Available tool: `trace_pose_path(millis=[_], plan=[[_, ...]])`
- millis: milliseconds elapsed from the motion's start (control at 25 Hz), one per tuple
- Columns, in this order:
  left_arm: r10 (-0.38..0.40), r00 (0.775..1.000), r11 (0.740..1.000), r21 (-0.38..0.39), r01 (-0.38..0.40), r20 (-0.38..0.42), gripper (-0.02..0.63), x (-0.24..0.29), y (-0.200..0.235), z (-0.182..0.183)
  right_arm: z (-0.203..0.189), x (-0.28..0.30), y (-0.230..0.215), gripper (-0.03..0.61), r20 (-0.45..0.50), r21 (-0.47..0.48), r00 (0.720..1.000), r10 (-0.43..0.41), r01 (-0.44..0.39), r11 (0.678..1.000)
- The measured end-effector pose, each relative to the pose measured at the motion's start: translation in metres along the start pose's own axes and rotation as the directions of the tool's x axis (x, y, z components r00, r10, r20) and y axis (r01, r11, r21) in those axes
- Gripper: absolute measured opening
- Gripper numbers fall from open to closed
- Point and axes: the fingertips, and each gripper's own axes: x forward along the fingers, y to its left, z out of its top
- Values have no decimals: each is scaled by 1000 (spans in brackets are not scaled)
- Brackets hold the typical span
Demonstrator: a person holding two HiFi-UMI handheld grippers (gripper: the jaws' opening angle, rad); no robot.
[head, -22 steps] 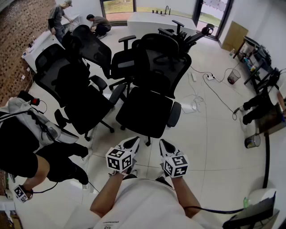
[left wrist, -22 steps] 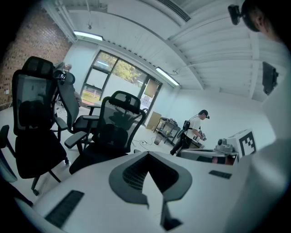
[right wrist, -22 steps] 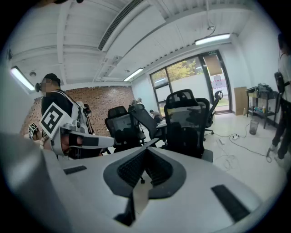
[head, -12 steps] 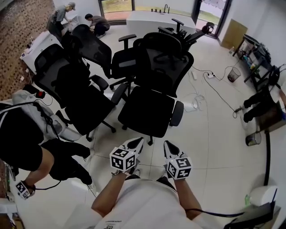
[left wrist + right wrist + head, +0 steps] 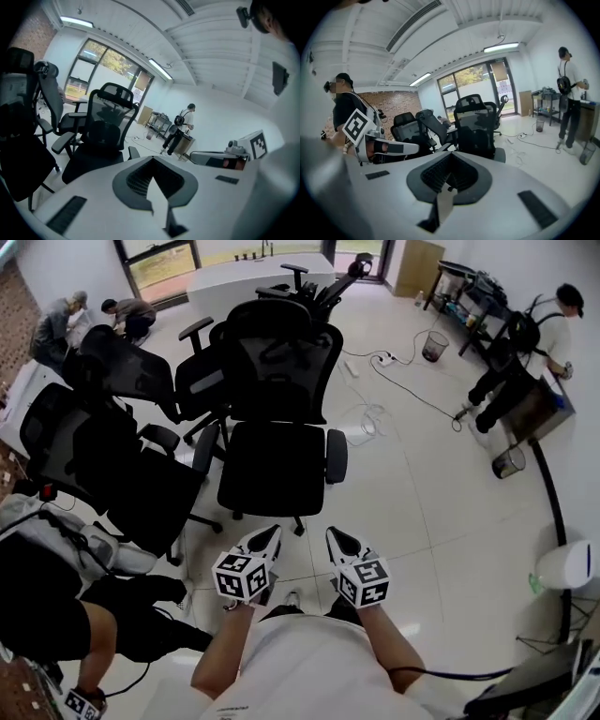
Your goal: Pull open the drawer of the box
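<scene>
Bright, even light fills the room: daylight from the far windows (image 5: 164,259), plus white ceiling strips (image 5: 501,47). The pale floor (image 5: 422,493) shows soft glare. Both gripper views curve strongly, with dark corners and blurred near parts.

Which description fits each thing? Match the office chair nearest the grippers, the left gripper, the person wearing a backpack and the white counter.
Things:
1. office chair
2. left gripper
3. person wearing a backpack
4. white counter

Descriptions:
A. standing at the far right
B. jaws together, nothing between them
C. beside the far windows
D. black seat, just ahead of both grippers

Pairs: 1-D, 2-B, 3-A, 4-C
</scene>
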Motion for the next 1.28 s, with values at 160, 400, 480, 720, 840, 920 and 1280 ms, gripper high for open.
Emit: trace_pose_path(millis=[160, 400, 480, 720, 840, 920, 1280], plan=[[-107, 992, 991, 68, 112, -72, 3, 16, -20, -8, -14, -24, -10, -12, 21, 46, 992, -121, 120, 992], [-258, 944, 947, 141, 289, -203, 2, 51, -72, -28, -37, -81, -41, -12, 52, 111, 940, -337, 330, 937], [-291, 926, 929, 158, 333, -241, 2, 59, -93, -40, -43, -102, -49, -12, 64, 148, 928, -367, 355, 923], [-409, 839, 851, 183, 493, -358, 2, 81, -177, -81, -74, -173, -73, -12, 62, 265, 878, -474, 444, 856], [-463, 791, 805, 183, 564, -400, 2, 84, -222, -97, -87, -209, -89, -12, 57, 319, 848, -527, 485, 815], [-494, 758, 774, 181, 607, -426, 2, 86, -249, -107, -93, -230, -98, -12, 52, 338, 826, -561, 514, 789], [-590, 619, 634, 178, 753, -518, 2, 103, -372, -150, -126, -331, -141, -12, 27, 399, 718, -695, 630, 666]])
